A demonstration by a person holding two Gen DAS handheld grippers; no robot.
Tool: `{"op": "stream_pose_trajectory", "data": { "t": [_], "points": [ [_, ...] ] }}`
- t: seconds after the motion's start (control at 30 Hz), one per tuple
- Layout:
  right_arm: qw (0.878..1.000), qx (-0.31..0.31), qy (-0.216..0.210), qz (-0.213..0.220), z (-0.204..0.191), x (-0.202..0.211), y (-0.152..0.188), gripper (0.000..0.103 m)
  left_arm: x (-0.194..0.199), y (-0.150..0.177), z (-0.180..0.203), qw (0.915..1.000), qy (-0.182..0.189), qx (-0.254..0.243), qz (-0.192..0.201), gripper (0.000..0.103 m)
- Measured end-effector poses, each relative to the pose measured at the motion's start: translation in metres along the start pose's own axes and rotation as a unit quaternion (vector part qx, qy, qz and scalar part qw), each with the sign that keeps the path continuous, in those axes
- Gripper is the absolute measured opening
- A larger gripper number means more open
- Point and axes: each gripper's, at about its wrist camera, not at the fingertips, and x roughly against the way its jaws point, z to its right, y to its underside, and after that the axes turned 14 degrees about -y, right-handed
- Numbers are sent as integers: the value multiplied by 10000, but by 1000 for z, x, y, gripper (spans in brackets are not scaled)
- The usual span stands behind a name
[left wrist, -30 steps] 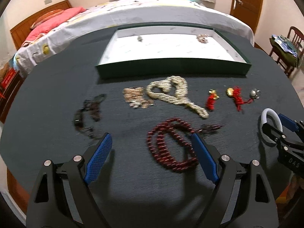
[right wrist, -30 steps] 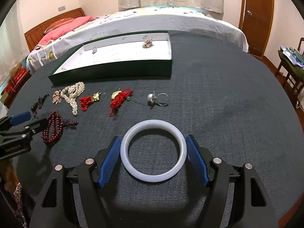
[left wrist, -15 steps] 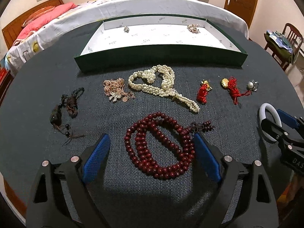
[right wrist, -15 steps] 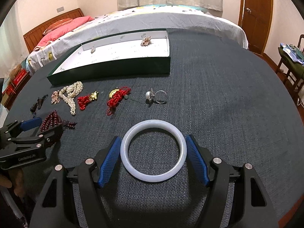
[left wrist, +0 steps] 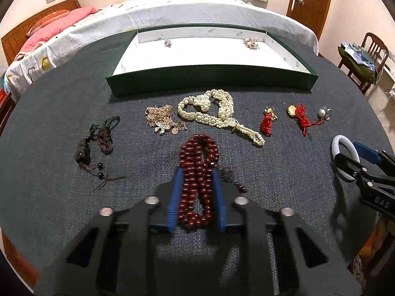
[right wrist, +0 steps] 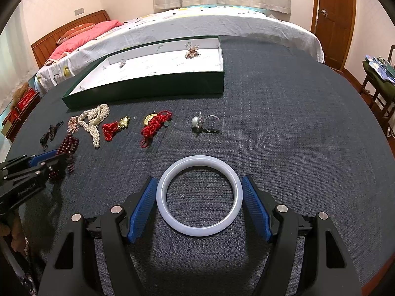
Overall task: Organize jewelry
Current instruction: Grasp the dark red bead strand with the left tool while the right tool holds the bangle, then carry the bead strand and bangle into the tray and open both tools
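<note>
My left gripper (left wrist: 197,172) is shut on the dark red bead necklace (left wrist: 197,157), squeezing its loops together on the table. It also shows at the left of the right wrist view (right wrist: 56,157). My right gripper (right wrist: 199,185) is open around a white jade bangle (right wrist: 199,231) that lies flat on the table; the pads stand beside it without clear contact. The bangle also shows in the left wrist view (left wrist: 337,145). The green box with white lining (left wrist: 212,79) stands at the back and holds two small pieces.
On the dark cloth lie a pearl necklace (left wrist: 217,113), a gold chain (left wrist: 160,118), a dark cord bracelet (left wrist: 96,143), two red tassel charms (left wrist: 267,123) (left wrist: 302,118) and a pearl ring (right wrist: 205,124). A bed stands behind, a chair (left wrist: 363,61) at the right.
My left gripper moved forward over the red bead necklace and closed on it, bunching the loops. My right gripper and the bangle stayed in place.
</note>
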Motion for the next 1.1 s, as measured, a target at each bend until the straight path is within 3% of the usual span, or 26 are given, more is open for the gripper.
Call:
{"op": "stream_pose_trajectory", "data": {
  "t": [0.23,0.6,1.1],
  "points": [
    [10000,5,-6,16,-2,0,1,68,-1,0,-5,9999,116,65,1,11],
    [9998,-10,-142,143,-7,8,-6,68,15,-6,-14,9995,43,178,247,11],
    [9976,316,-323,532,-31,11,-62,68,27,-62,-25,9966,188,354,714,11]
  ]
}}
